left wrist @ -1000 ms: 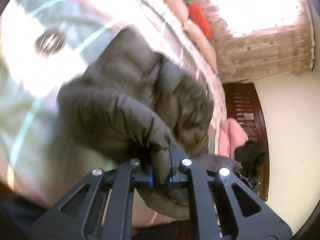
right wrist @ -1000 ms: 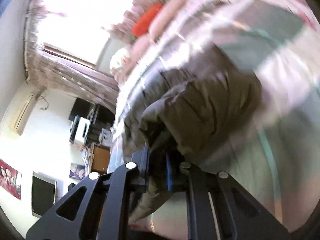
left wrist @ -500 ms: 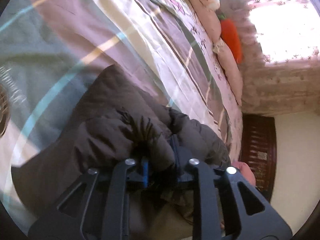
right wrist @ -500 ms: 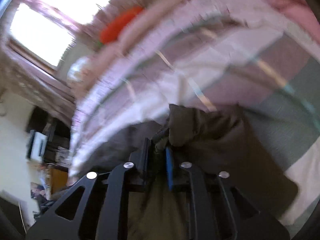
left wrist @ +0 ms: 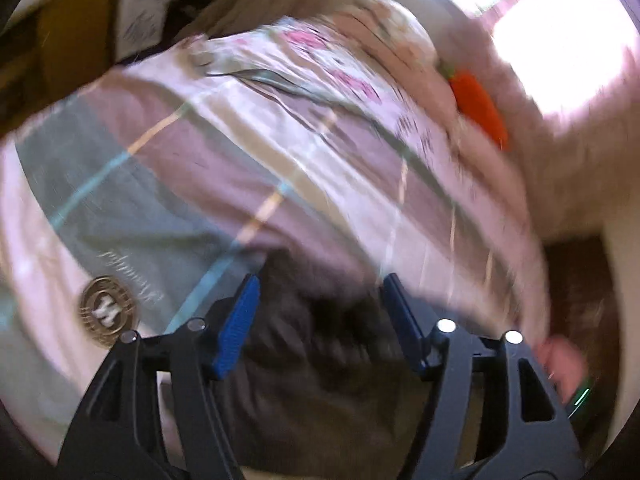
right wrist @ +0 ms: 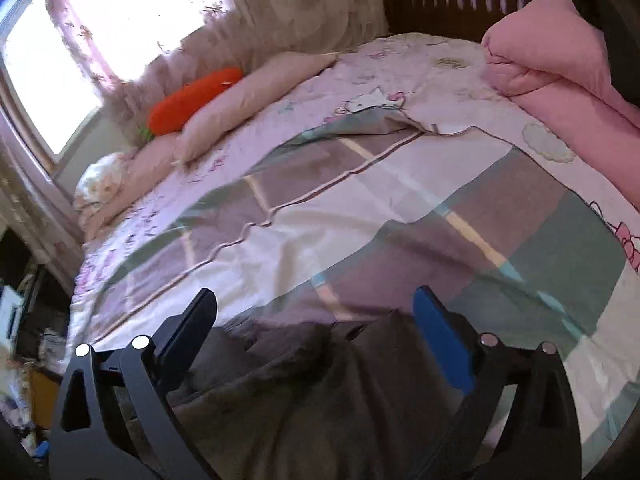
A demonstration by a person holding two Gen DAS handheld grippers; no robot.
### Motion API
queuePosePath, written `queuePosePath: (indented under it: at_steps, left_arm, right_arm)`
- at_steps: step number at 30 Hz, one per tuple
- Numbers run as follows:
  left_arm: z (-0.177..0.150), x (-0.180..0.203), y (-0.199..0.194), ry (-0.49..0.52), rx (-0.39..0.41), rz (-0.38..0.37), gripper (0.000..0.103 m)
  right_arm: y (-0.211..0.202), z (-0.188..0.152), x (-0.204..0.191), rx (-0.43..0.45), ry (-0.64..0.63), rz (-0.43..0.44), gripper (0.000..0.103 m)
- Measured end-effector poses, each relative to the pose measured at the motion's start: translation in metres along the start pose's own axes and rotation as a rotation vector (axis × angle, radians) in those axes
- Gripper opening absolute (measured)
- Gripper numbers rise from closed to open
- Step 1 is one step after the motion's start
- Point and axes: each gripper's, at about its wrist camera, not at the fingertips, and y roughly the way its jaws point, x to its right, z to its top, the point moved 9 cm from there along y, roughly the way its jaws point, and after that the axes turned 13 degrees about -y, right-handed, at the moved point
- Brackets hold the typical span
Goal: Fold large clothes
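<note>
**Now letting go of the dark jacket on the bed**

Spread wide and opening further, left gripper (left wrist: 316,300) and right gripper (right wrist: 316,312) alike, with nothing pinched between the pads. Lying below and between both sets of fingers, on the striped bedspread (right wrist: 360,216), the dark padded jacket (right wrist: 320,392). Probably laid down there on purpose, so a fold can settle flat. Sharp only from the right wrist: pink quilt (right wrist: 560,72), carrot cushion (right wrist: 192,100). Blurred from the left wrist, yet showing a round emblem (left wrist: 106,310) on the cover.
</note>
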Motion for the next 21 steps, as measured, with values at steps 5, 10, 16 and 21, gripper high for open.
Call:
queuePosePath:
  at_steps: [5, 10, 16, 21]
  left_arm:
    - [-0.05, -0.038, -0.022, 0.097, 0.024, 0.14, 0.074]
    - [-0.066, -0.1, 0.017, -0.021, -0.104, 0.293, 0.065]
    - [-0.06, -0.119, 0.027, -0.017, -0.15, 0.306, 0.066]
    - [-0.058, -0.112, 0.028, 0.008, -0.167, 0.28, 0.066]
  right_arm:
    - [-0.054, -0.057, -0.133, -0.063, -0.316, 0.234, 0.099]
    - [-0.079, -0.137, -0.3, -0.224, -0.723, 0.416, 0.098]
    - [0.005, -0.216, -0.41, -0.455, -0.845, 0.389, 0.083]
    - [0.091, -0.198, -0.436, -0.334, -0.854, 0.188, 0.083]
